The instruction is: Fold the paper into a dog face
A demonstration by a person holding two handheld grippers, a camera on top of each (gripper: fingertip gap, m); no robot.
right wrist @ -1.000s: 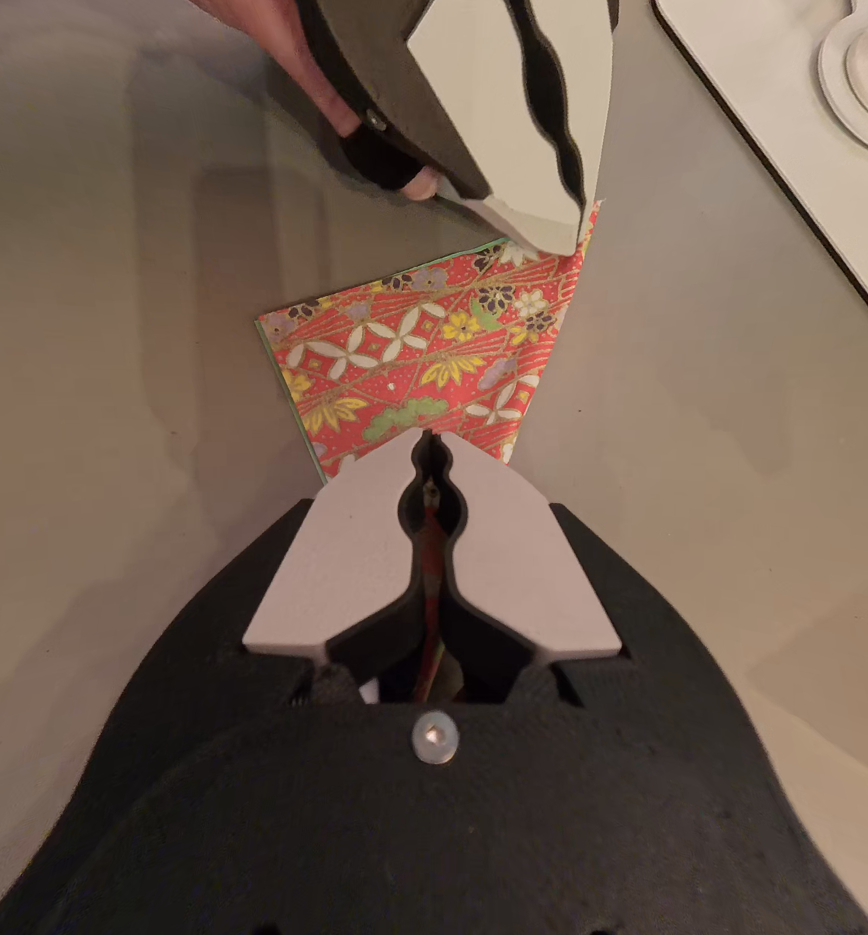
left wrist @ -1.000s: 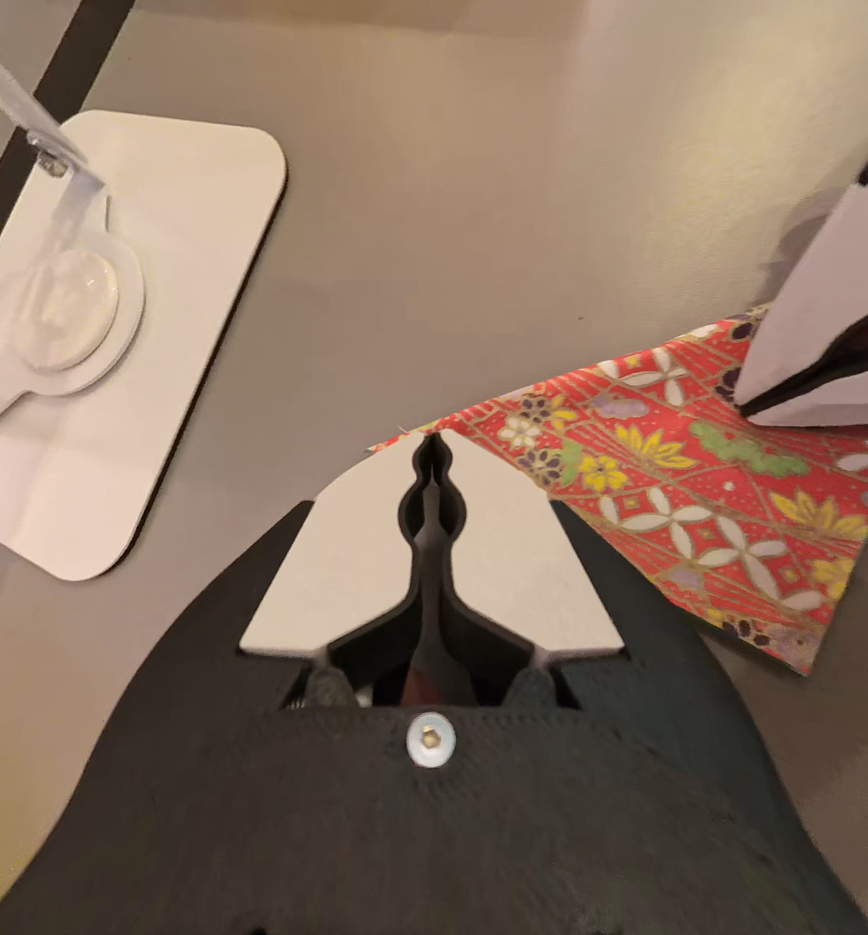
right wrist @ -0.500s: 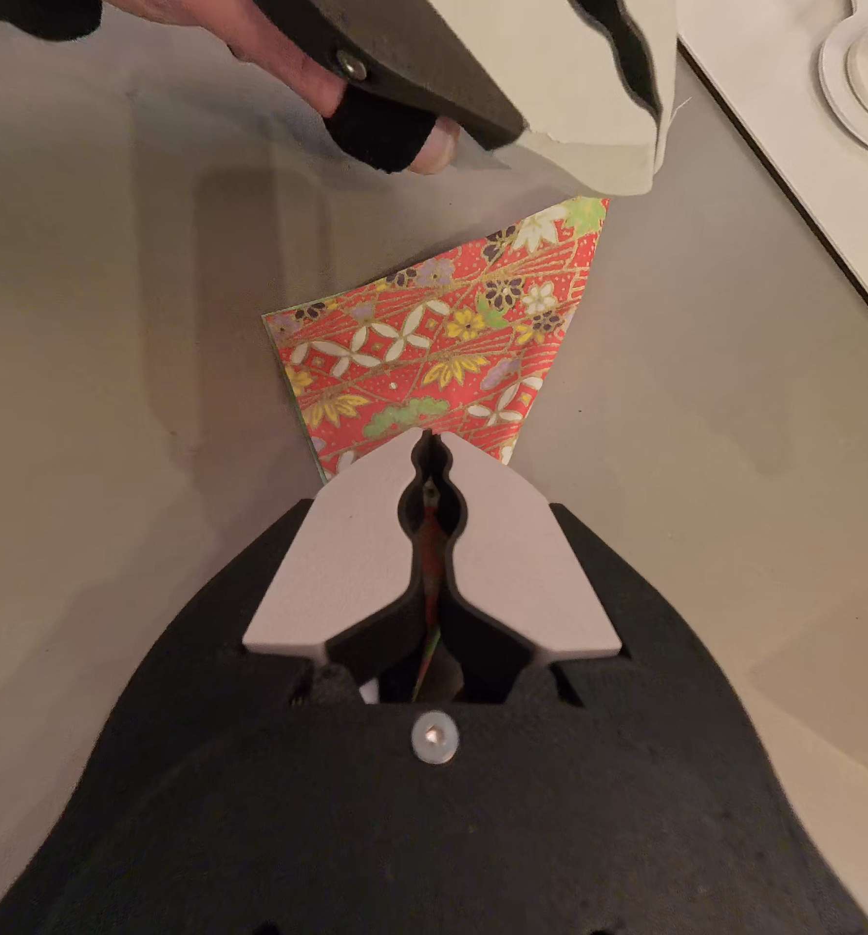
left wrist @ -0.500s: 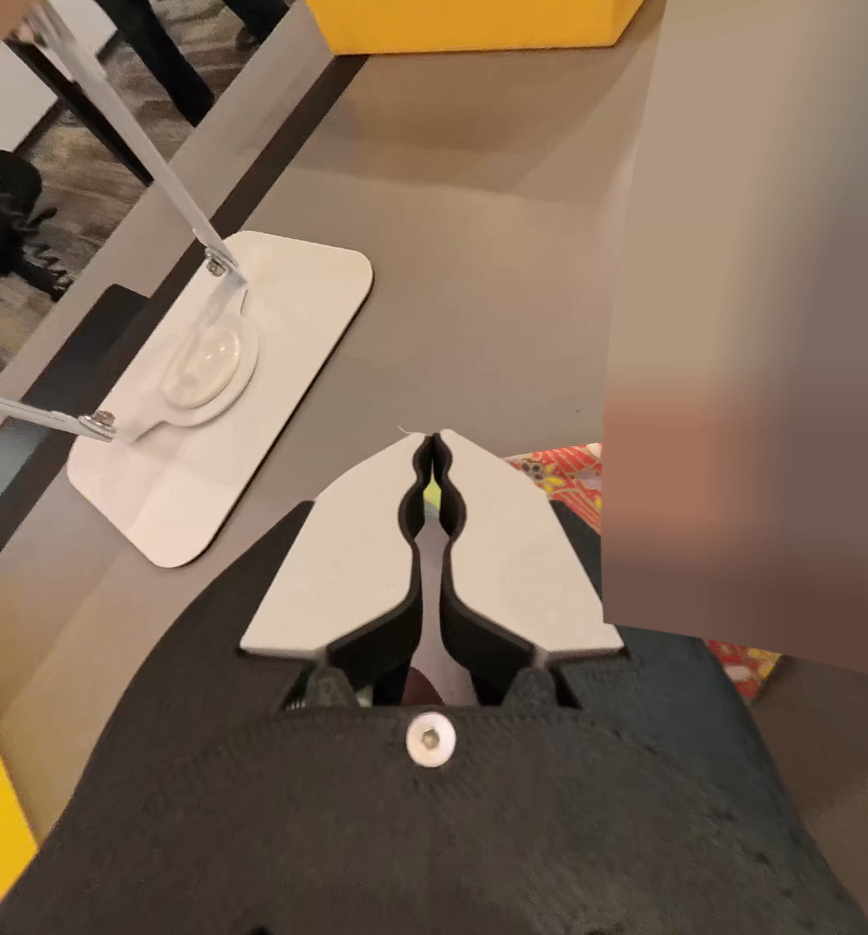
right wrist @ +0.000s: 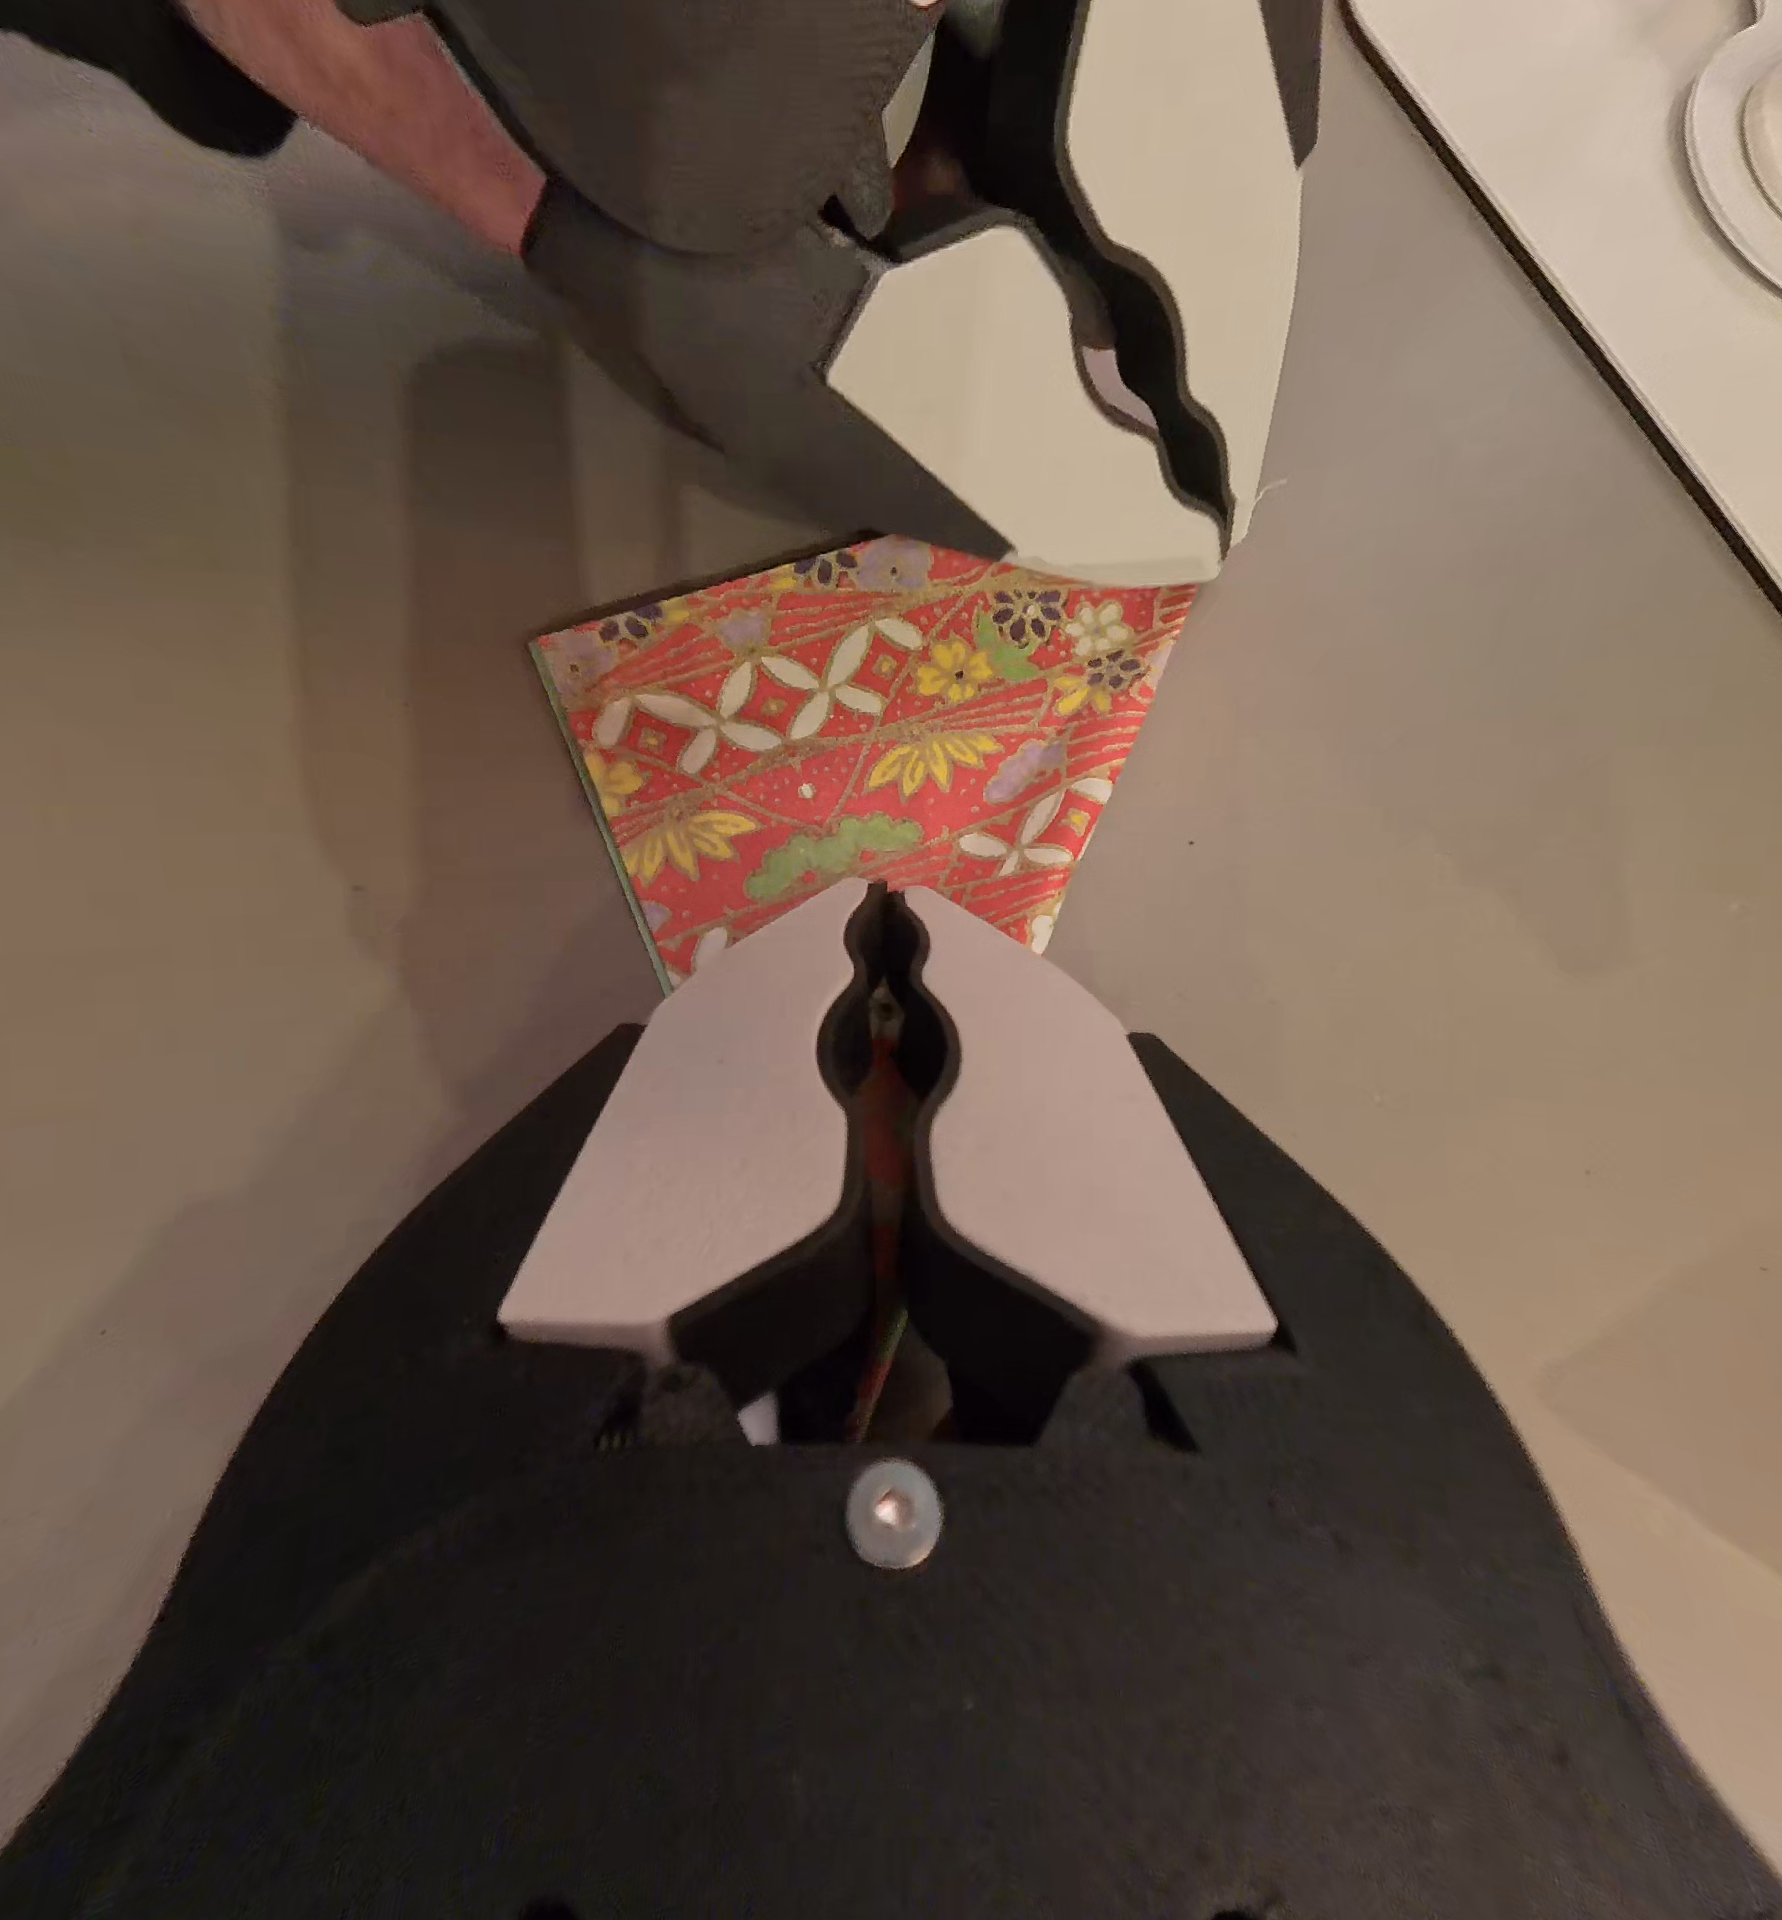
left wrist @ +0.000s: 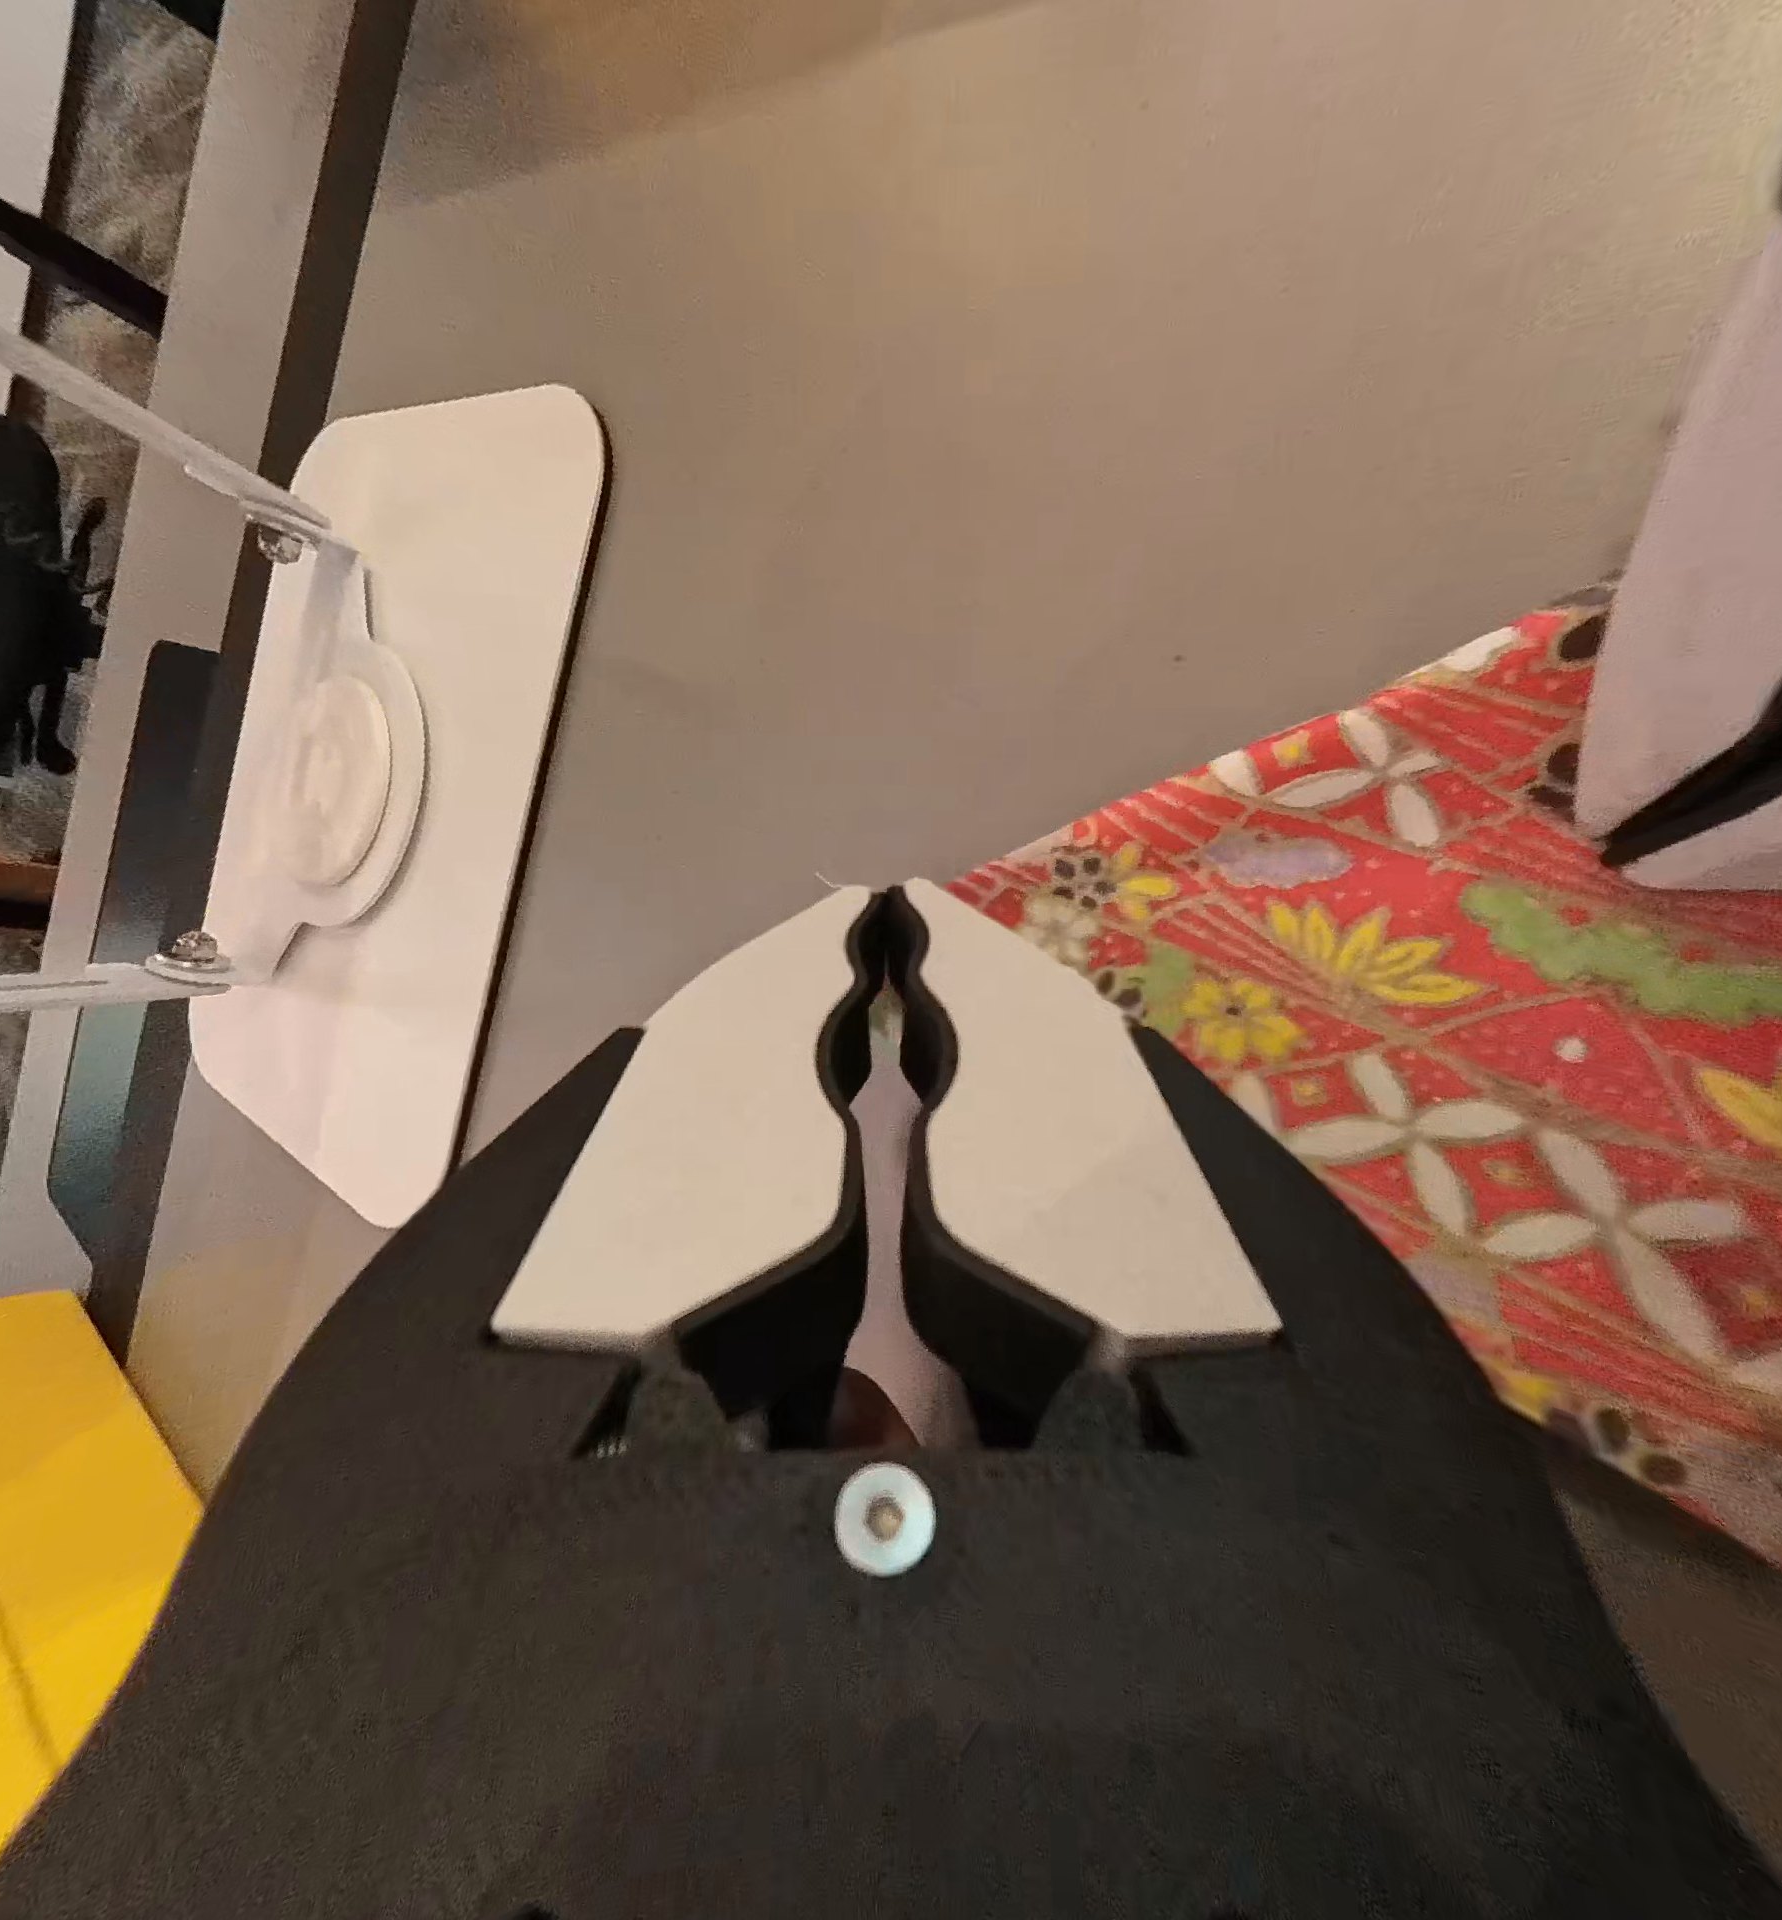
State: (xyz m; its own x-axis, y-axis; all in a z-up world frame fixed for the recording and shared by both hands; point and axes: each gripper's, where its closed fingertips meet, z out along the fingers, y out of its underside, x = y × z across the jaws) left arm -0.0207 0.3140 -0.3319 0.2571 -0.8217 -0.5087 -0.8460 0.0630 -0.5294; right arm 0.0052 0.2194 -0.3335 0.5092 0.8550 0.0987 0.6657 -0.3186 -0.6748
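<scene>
A red floral paper, folded with a green edge showing, lies flat on the grey table. It also shows in the left wrist view. My right gripper is shut, with its tips resting on the near part of the paper. Red paper shows through the slit between its fingers. It appears in the left wrist view with its tip down on the paper. My left gripper is shut. In the right wrist view its tip sits at the paper's far right corner. I cannot tell if it touches the paper.
A white base plate with a clear stand lies left of the paper and shows at the top right of the right wrist view. A yellow block is at the near left. A person's hand holds the left gripper.
The left gripper lifted off the far corner half a second ago, and has since come back down over that corner. The right gripper and the paper have stayed in place.
</scene>
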